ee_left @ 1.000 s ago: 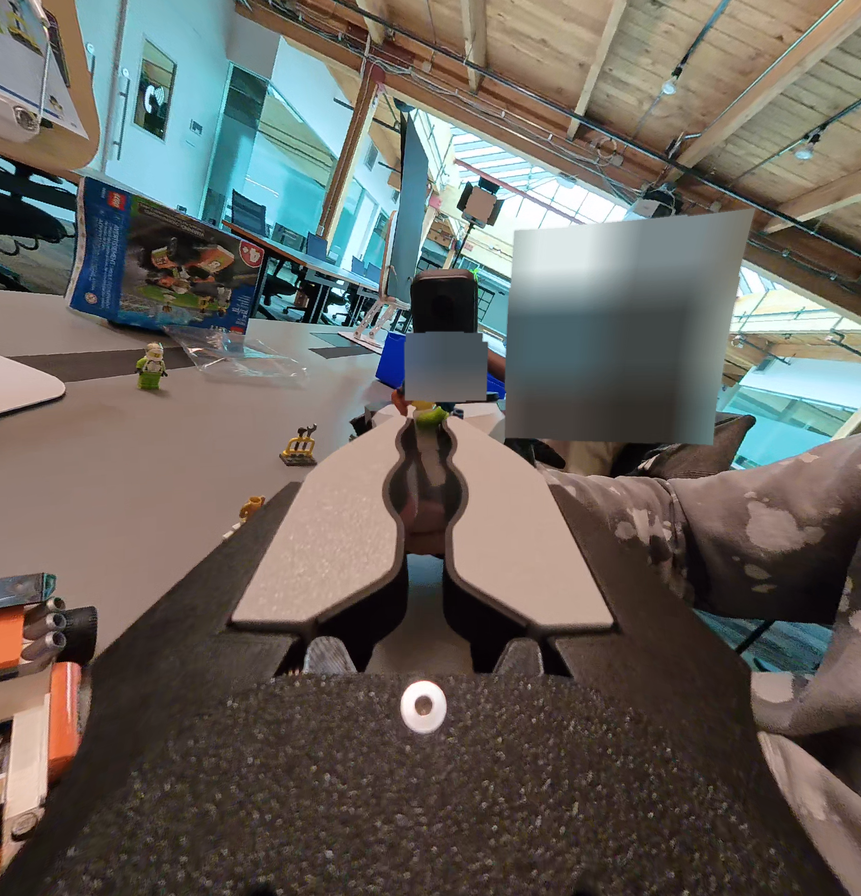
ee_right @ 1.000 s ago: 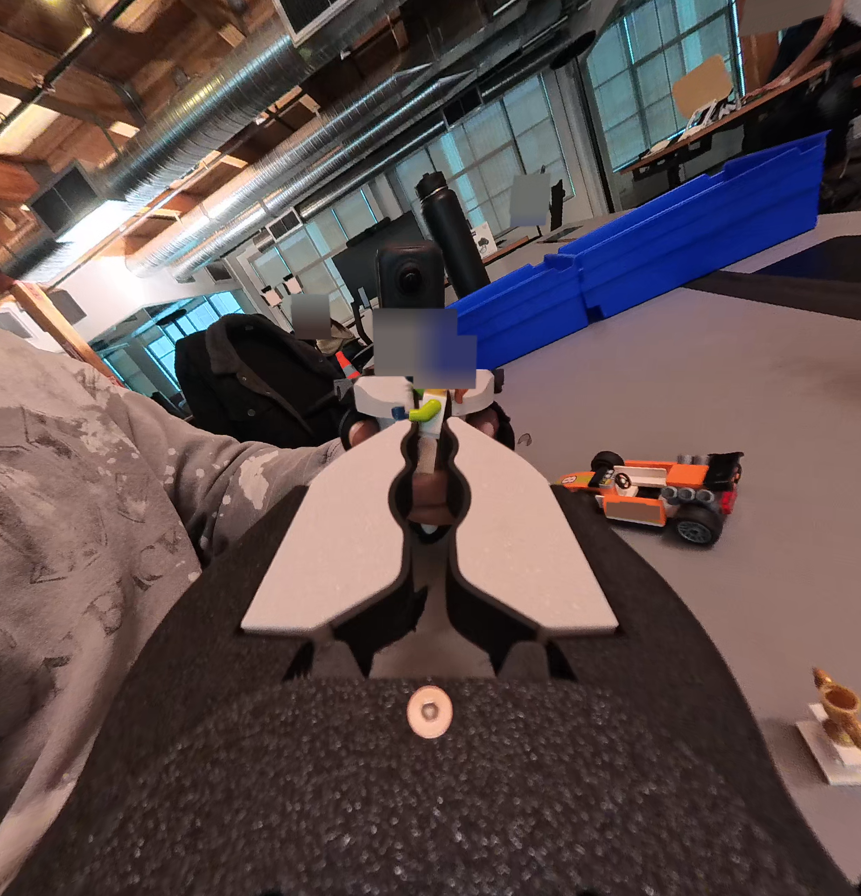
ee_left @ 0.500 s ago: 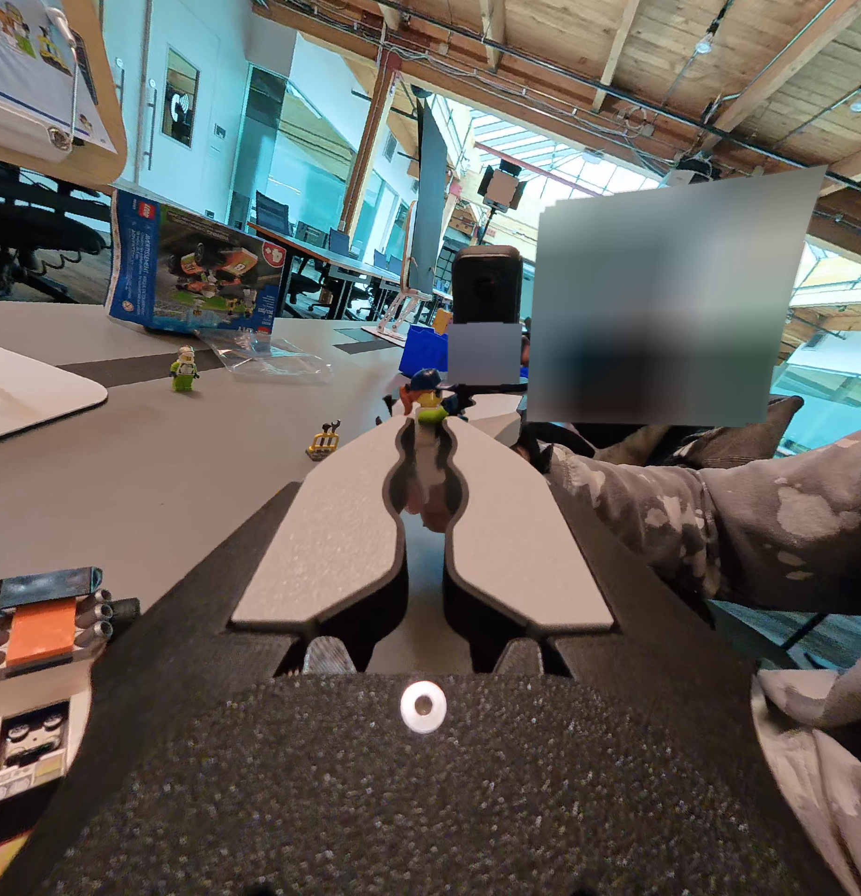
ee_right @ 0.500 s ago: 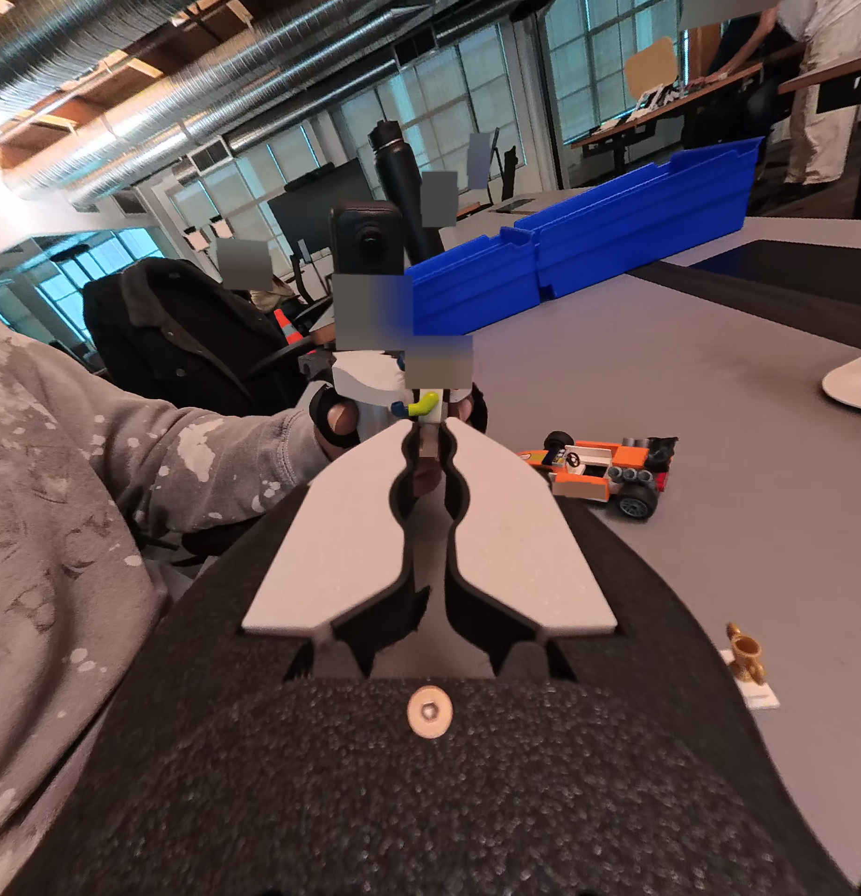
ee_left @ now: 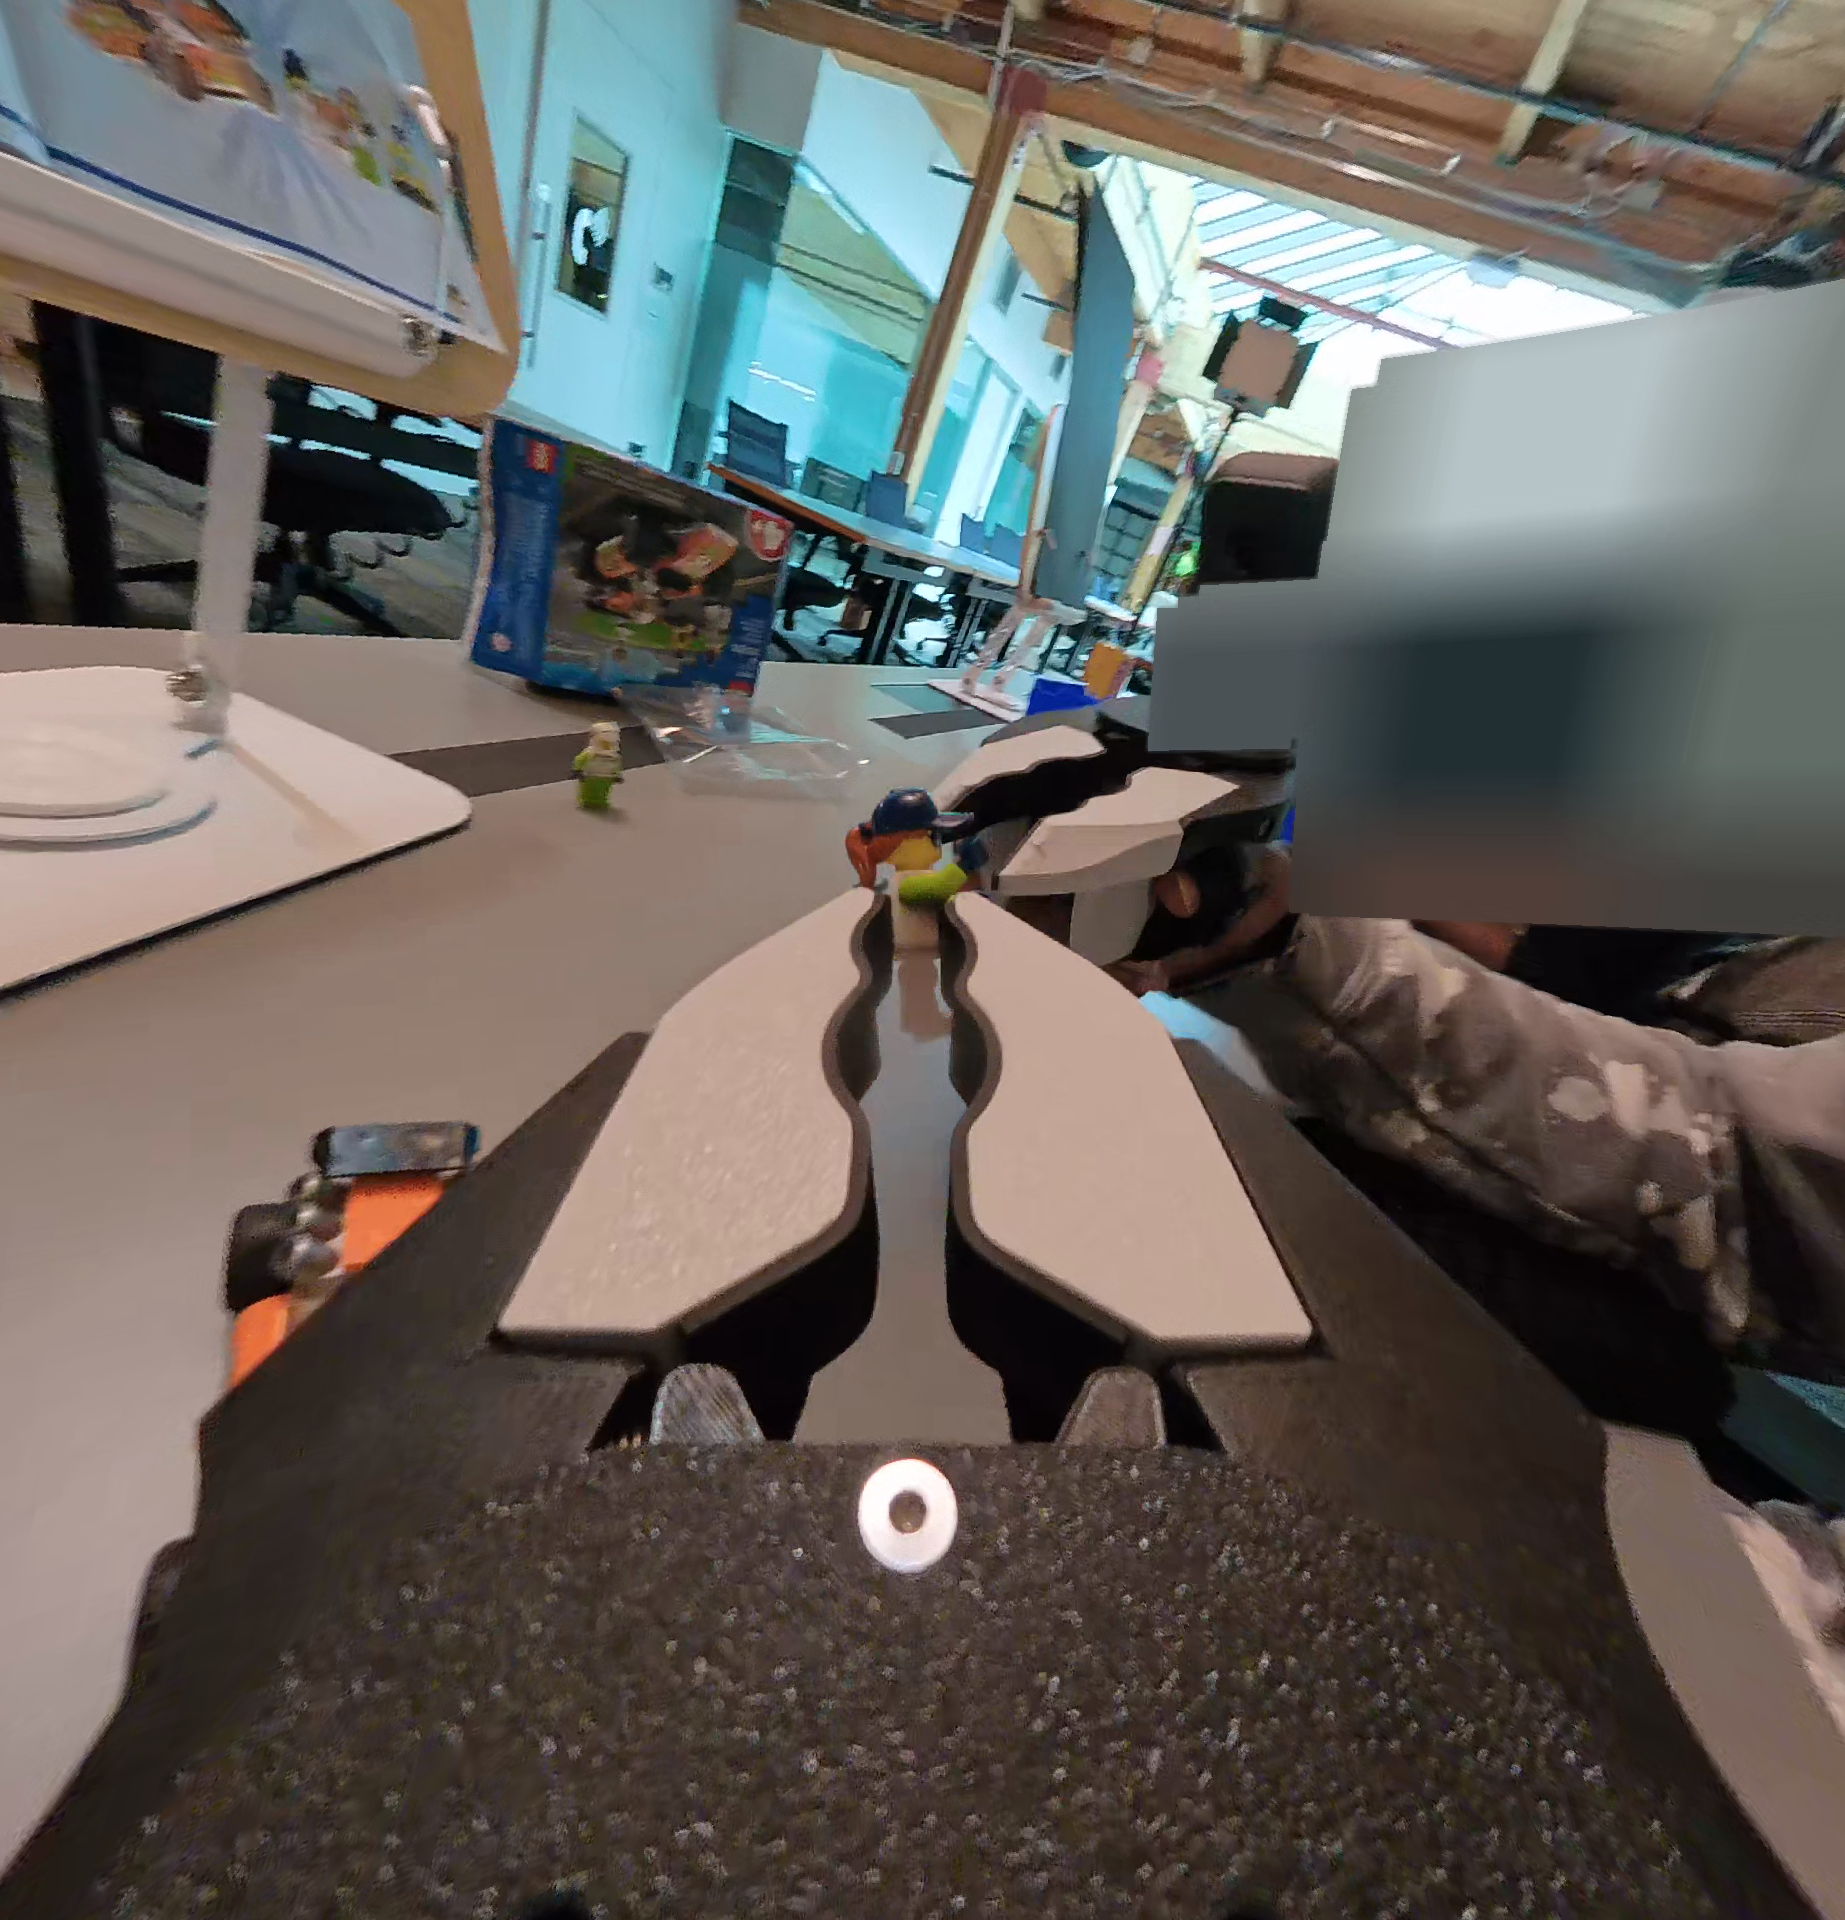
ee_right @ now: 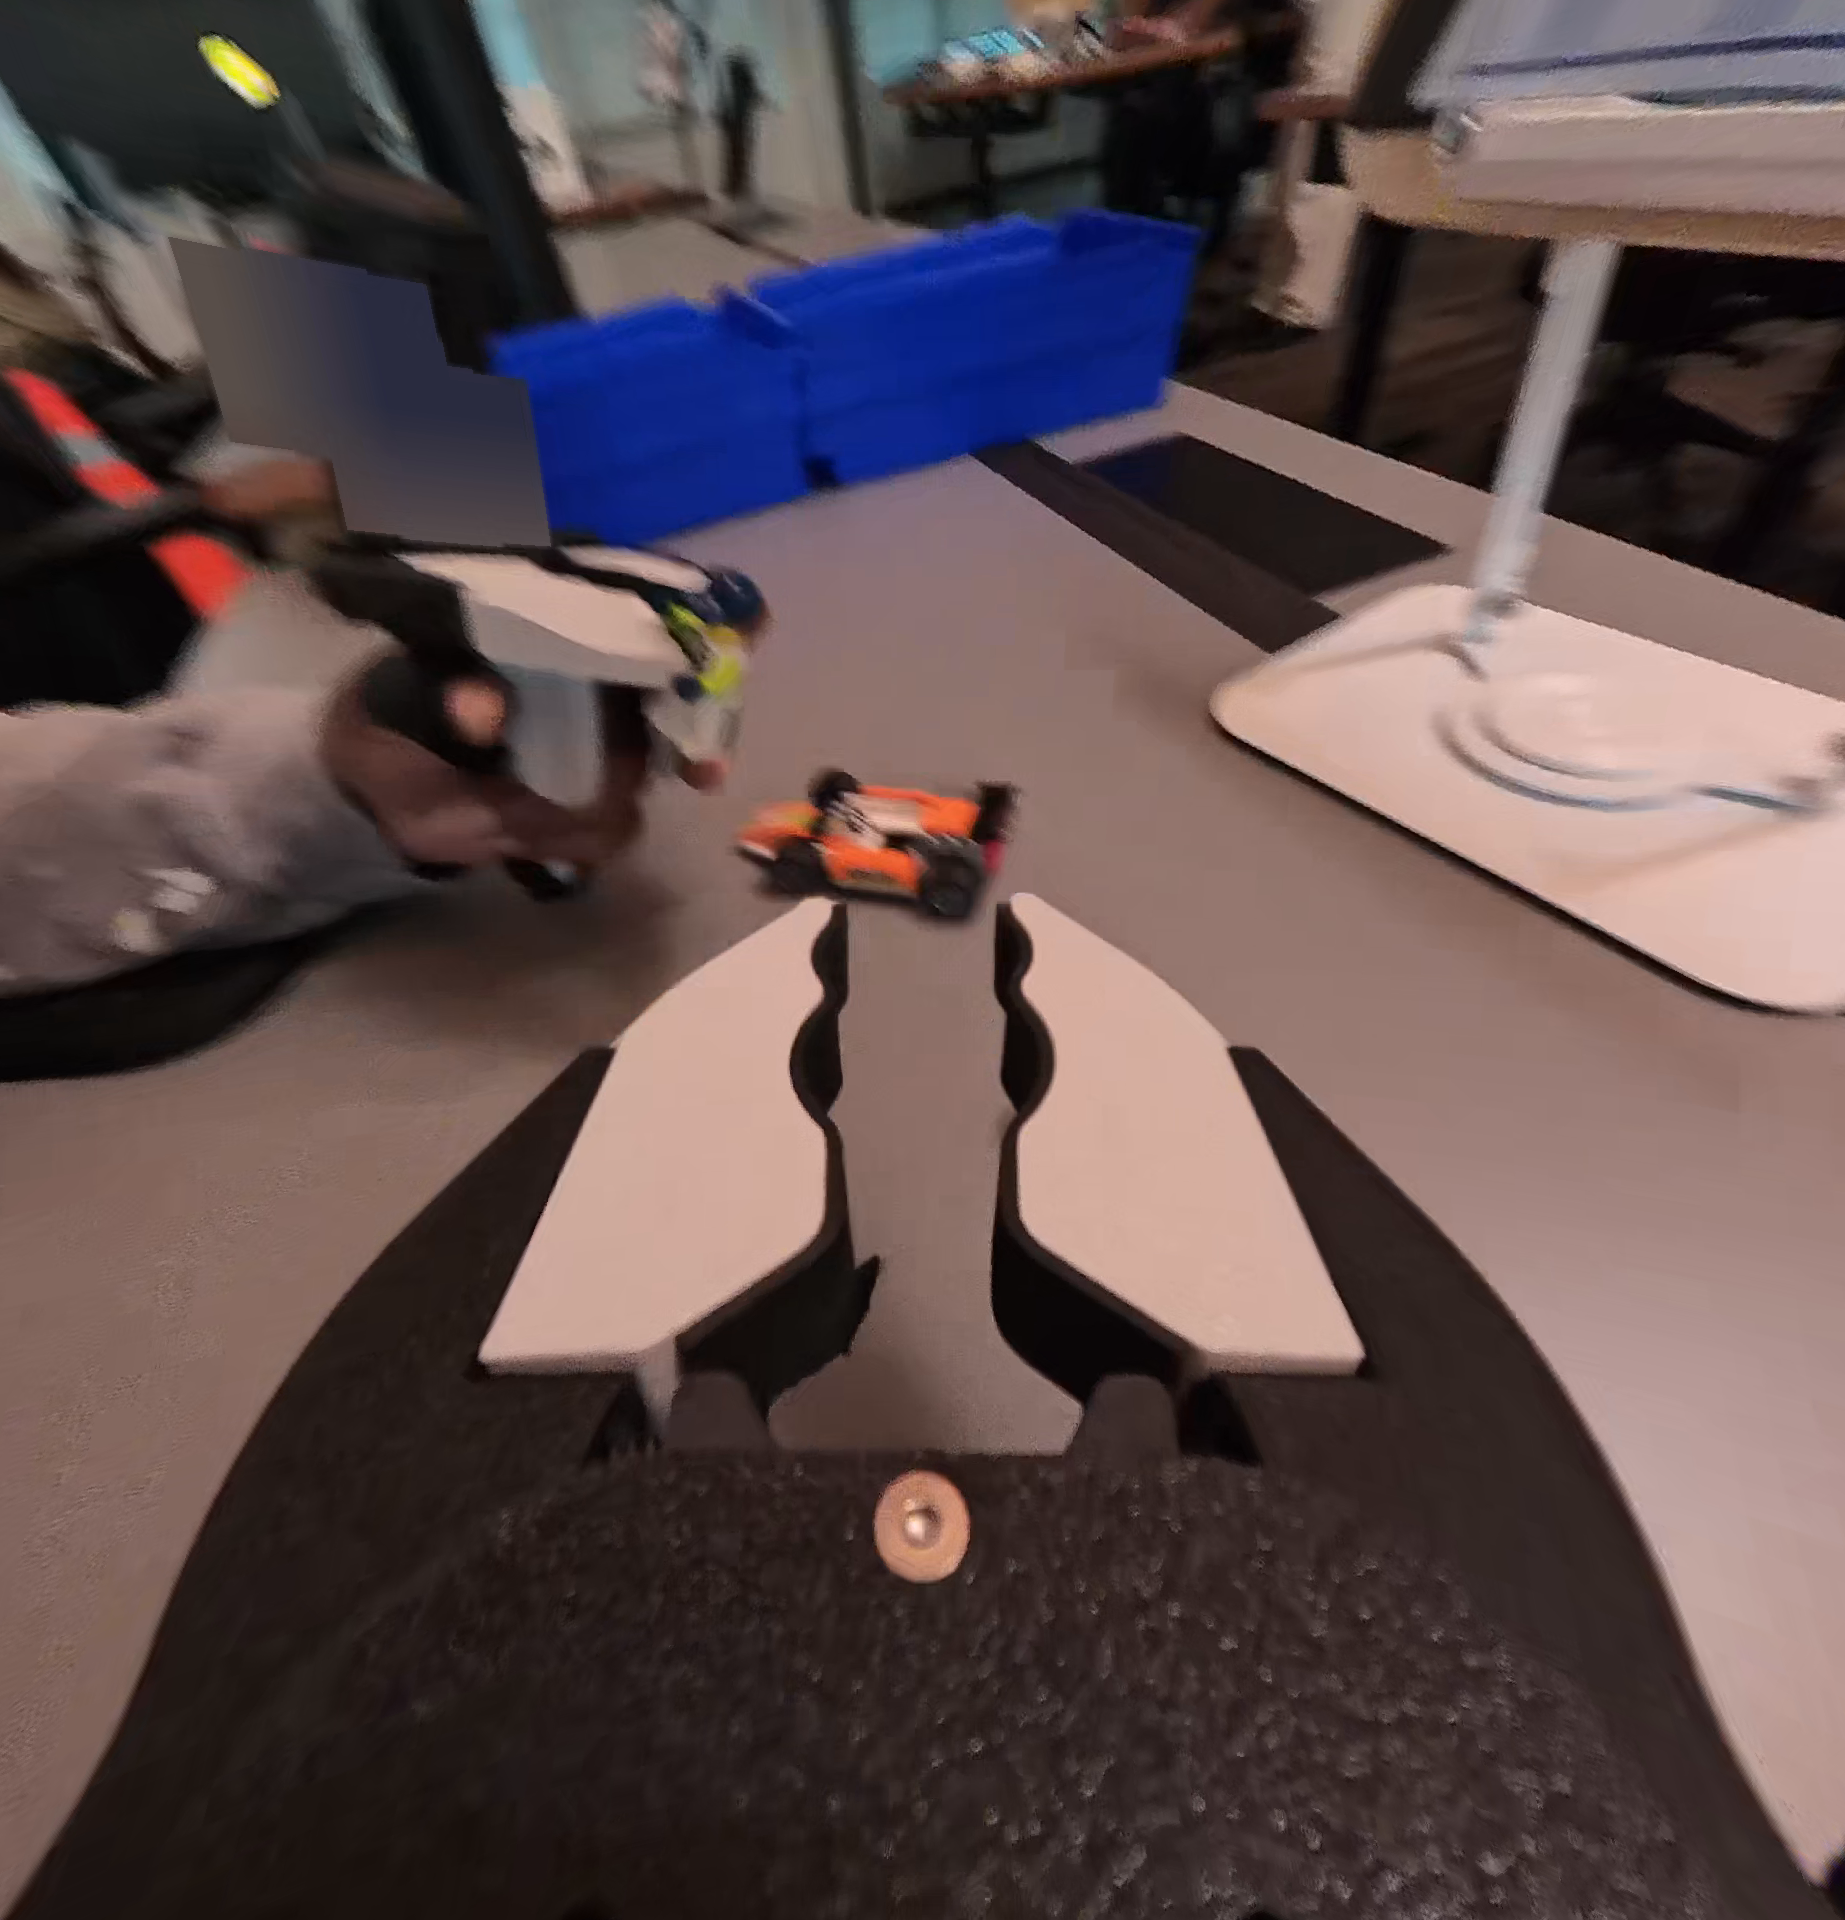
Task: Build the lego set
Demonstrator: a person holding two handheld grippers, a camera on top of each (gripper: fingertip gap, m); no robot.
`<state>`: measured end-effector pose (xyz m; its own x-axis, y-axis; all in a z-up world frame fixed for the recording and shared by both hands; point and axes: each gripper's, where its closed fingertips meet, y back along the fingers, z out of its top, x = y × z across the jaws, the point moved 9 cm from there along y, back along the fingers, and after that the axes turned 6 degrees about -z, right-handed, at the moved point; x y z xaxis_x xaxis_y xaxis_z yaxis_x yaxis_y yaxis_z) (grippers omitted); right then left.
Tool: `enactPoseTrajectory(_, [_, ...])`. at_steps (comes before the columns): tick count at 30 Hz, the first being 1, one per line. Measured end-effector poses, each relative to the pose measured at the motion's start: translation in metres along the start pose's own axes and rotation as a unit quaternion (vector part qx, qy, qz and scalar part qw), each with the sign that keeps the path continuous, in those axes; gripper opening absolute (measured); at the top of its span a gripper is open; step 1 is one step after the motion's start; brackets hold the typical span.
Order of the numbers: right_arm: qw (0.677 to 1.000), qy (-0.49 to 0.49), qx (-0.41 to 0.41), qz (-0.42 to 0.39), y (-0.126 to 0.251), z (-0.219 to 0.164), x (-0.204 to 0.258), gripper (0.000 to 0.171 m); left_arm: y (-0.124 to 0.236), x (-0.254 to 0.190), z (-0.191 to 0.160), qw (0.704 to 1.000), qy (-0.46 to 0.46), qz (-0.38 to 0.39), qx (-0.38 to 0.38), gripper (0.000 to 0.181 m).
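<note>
The minifigure [ee_left: 913, 862], blue-capped with a lime arm, is now pinched by its lower body between the fingertips of the left gripper [ee_left: 910, 914] alone. Half a second ago both grippers met nose to nose on it; since then the right gripper [ee_right: 918, 920] has let go, drawn back and swung down toward the table [ee_right: 1157, 1039], its jaws spread with nothing between them. In my judgement the two-handed pressing of the figure is done, and the freed gripper is heading for the next piece.

That is probably the orange race car [ee_right: 876, 847], which stands on its wheels on the grey table just ahead of the right gripper's tips, with the held figure hanging above and to the left of it. In the left wrist view the car's rear shows at the near left, beside the gripper body.

Farther back on the table stand a second, lime-suited minifigure [ee_left: 598, 767], an empty clear bag [ee_left: 741, 738] and the set's box [ee_left: 627, 582]. A white stand base [ee_right: 1583, 769] sits toward the right side, blue bins [ee_right: 845, 384] along the far edge. Around it is an open office with timber ceiling beams.
</note>
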<state>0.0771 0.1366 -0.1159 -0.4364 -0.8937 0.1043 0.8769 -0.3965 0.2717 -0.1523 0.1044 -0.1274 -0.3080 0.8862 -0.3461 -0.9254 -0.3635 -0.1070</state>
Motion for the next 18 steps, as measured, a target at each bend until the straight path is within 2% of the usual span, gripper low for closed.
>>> enactPoseTrajectory(3, [0.995,0.043,0.065,-0.055,-0.003,-0.016,-0.01,0.031,-0.001,0.005,-0.002,0.999,-0.019,0.025,0.022,0.009])
enactPoseTrajectory(6, [0.987,0.067,0.129,-0.062,-0.02,-0.032,-0.007,0.036,-0.007,0.005,-0.007,0.998,-0.04,0.029,0.046,0.008])
enactPoseTrajectory(10, [0.979,0.09,0.169,-0.066,-0.039,-0.041,-0.012,0.036,-0.012,0.002,-0.011,0.996,-0.056,0.015,0.067,0.008])
enactPoseTrajectory(12, [0.978,0.087,0.176,-0.064,-0.044,-0.04,-0.017,0.032,-0.012,0.002,-0.011,0.996,-0.051,0.005,0.069,0.008])
enactPoseTrajectory(15, [0.974,0.092,0.193,-0.069,-0.049,-0.043,-0.023,0.008,-0.013,0.003,-0.011,0.997,-0.044,-0.005,0.068,0.008])
enactPoseTrajectory(18, [0.981,0.084,0.172,-0.039,-0.047,-0.041,-0.019,0.007,-0.013,0.003,-0.01,0.997,-0.037,-0.015,0.068,0.008])
